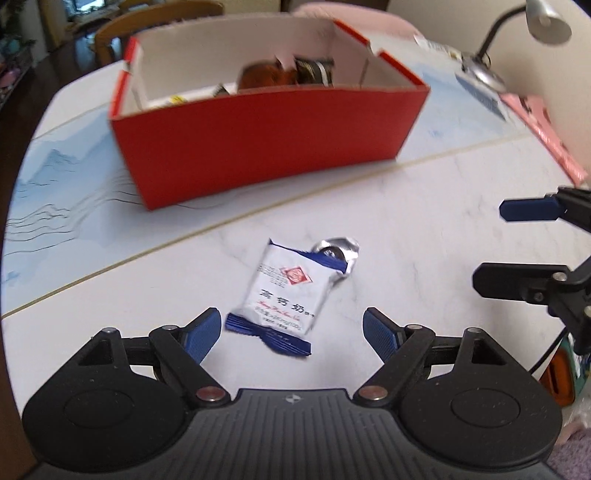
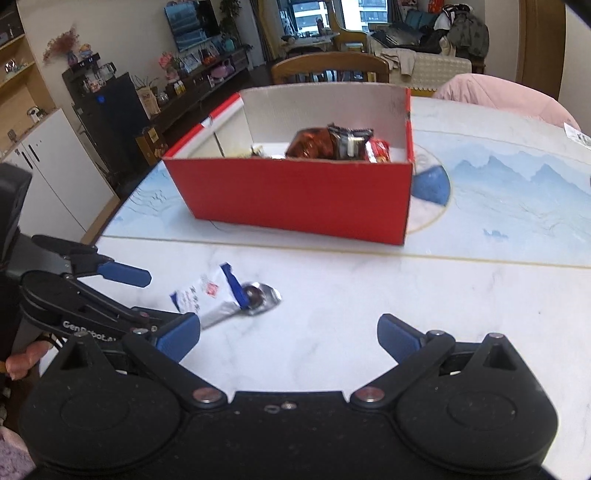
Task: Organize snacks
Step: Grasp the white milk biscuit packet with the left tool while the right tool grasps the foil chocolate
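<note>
I run two grippers, both wide and holding nothing. My left gripper hangs over the tabletop with one white-and-blue snack packet lying flat between and just ahead of its blue fingers; the pads do not touch it. The packet's far end is torn open, silver foil showing. Behind it stands one red box, open top, white inside, with a few wrapped snacks in it; I can't count them exactly in this blurred view. At the right edge I see my right gripper side-on, one desk lamp and a pink book.

The right wrist view puts my left gripper at the left, beside the packet. My right gripper is over bare tabletop, well to the right of the packet. The box shows about four snacks here, brown, dark and red wrappers. Only this view shows one wooden chair behind the box and the living room.
</note>
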Demonstrator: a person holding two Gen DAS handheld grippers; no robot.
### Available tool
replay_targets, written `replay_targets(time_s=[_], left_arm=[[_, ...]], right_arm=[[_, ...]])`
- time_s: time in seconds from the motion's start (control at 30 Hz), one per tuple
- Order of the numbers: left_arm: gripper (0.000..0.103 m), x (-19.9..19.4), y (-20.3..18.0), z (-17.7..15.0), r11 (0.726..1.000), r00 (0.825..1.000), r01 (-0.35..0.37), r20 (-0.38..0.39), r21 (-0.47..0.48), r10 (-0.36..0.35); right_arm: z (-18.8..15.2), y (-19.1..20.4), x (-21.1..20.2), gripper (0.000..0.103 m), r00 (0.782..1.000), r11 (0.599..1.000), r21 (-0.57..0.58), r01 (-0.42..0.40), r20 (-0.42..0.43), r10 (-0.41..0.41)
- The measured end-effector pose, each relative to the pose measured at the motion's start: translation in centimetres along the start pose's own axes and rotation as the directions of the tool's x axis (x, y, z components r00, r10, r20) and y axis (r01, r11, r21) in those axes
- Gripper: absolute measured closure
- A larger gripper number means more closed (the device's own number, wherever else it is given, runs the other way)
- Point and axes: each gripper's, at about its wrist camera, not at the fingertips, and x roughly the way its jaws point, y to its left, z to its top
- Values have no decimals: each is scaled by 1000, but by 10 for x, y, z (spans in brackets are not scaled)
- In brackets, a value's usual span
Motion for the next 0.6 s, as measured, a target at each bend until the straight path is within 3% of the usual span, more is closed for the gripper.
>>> replay_targets(time_s=[0.27,0.6], left_arm=[[19,28,6,7,1000,998,-27,-51,4,27],[20,36,3,7,998,998,-41,-55,40,43]], right_arm=[[-6,-15,5,1,1000,999,33,7,-24,-6],[-3,-18,11,1,999,1000,27,1,-46,0]])
